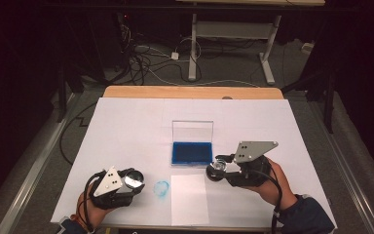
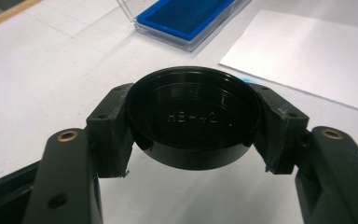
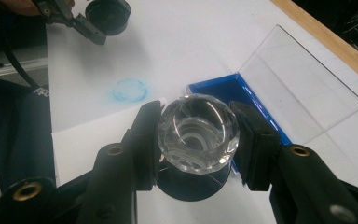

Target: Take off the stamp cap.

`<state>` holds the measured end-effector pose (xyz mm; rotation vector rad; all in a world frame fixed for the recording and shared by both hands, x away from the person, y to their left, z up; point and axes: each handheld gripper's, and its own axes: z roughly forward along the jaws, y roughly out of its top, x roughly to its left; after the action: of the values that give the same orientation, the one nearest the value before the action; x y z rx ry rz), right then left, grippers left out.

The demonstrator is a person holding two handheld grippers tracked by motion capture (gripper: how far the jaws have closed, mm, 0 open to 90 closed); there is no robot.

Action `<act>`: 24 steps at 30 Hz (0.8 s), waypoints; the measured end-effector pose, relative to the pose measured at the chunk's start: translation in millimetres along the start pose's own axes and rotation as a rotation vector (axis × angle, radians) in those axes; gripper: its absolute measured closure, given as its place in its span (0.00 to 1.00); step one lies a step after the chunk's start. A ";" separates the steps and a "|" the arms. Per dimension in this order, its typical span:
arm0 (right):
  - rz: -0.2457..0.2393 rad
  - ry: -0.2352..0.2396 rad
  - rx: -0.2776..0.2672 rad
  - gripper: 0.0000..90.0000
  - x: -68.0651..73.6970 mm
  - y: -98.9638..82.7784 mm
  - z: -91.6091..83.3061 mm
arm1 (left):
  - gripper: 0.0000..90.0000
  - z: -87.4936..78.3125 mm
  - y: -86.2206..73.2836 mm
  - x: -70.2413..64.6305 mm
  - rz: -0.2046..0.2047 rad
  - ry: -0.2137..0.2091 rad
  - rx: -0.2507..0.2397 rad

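Note:
My left gripper (image 2: 193, 122) is shut on a black round cap (image 2: 193, 112), hollow side toward the camera; in the high view the left gripper (image 1: 132, 181) sits at the near left of the table. My right gripper (image 3: 198, 136) is shut on a stamp with a clear faceted knob (image 3: 198, 126) and a black base (image 3: 193, 186); the right gripper (image 1: 217, 169) hovers just right of the blue ink pad (image 1: 192, 152). The pad lies in a clear case with its lid (image 1: 192, 130) standing open. A round blue stamp mark (image 1: 161, 188) lies on the white table cover between the grippers.
A white paper sheet (image 1: 189, 199) lies at the near middle, beside the blue mark. The table's wooden far edge (image 1: 190, 91) shows beyond the white cover (image 1: 126, 126). Cables and a desk frame (image 1: 233, 34) stand on the floor behind.

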<state>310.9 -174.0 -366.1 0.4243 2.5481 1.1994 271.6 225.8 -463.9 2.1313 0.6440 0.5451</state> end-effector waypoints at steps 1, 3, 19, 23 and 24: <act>-0.002 -0.002 0.003 0.63 -0.2 0.0 0.0 | 0.40 -0.2 -0.5 0.7 -0.004 -0.004 -0.005; -0.006 -0.002 0.001 0.63 -0.9 0.5 0.4 | 0.40 0.7 -1.1 1.3 -0.006 -0.007 -0.002; 0.002 -0.025 0.002 0.63 -4.6 -0.7 -1.2 | 0.40 6.0 -0.8 1.0 0.000 -0.040 0.009; -0.001 -0.027 0.001 0.63 -3.5 1.2 -1.1 | 0.40 8.5 -0.3 1.3 -0.012 -0.039 0.003; -0.002 -0.028 0.000 0.63 -3.7 1.9 -0.7 | 0.40 8.6 0.0 1.0 -0.013 -0.037 -0.004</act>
<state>314.2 -174.8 -363.7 0.4362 2.5245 1.1842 277.3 221.3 -468.6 2.1268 0.6352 0.4986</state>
